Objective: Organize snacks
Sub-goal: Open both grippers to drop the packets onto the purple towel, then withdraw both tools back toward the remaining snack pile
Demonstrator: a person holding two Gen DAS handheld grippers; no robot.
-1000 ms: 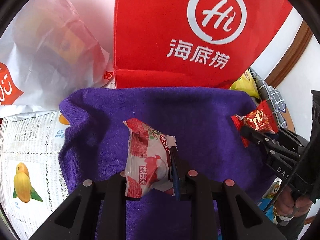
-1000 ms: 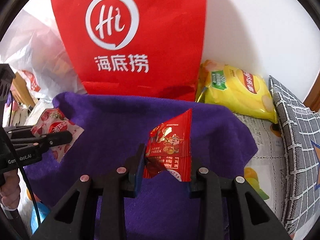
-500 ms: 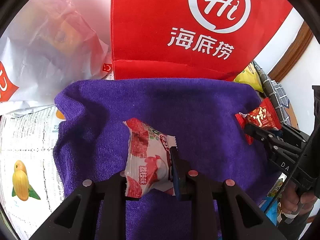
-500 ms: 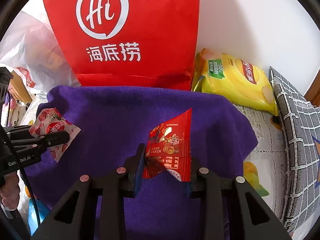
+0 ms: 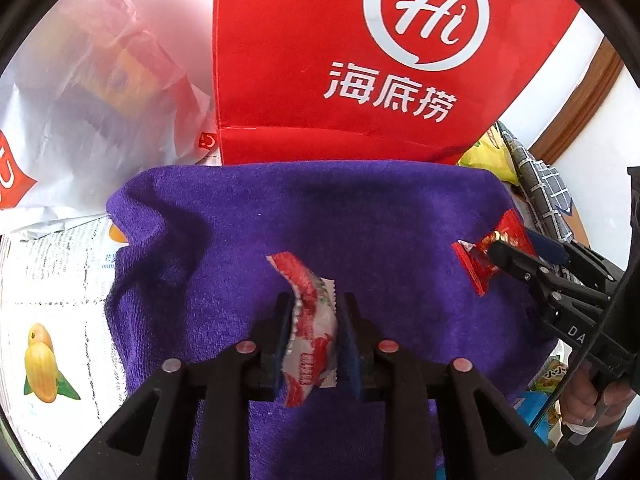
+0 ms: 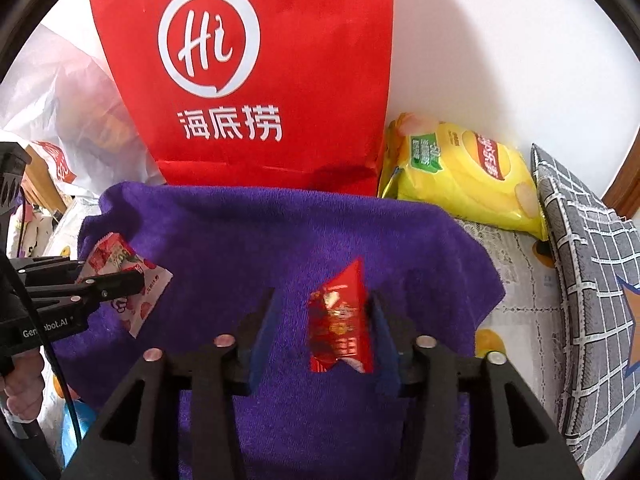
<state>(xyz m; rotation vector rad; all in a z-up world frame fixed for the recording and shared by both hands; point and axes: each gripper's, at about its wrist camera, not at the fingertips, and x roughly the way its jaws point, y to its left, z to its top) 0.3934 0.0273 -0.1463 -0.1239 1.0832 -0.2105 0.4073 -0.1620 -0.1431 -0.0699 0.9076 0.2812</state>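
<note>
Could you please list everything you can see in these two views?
red paper bag: 1, red, upright behind towel
purple towel: 1, purple, under both tongs
white-and-red packet: 1, between left tongs' jaws
red packet: 1, red, between right tongs' jaws
crisp bag: 1, yellow, right of red bag
plastic bag: 1, white, left of red bag
checked cloth: 1, grey, far right
fruit-print paper: 1, white, beneath towel
left tongs: 1, black, jaws just opening
right tongs: 1, black, jaws just opening

Purple towel (image 5: 248, 216), red bag (image 5: 280, 60), yellow chip bag (image 6: 460, 176), grey checked cushion (image 6: 592, 264)
</note>
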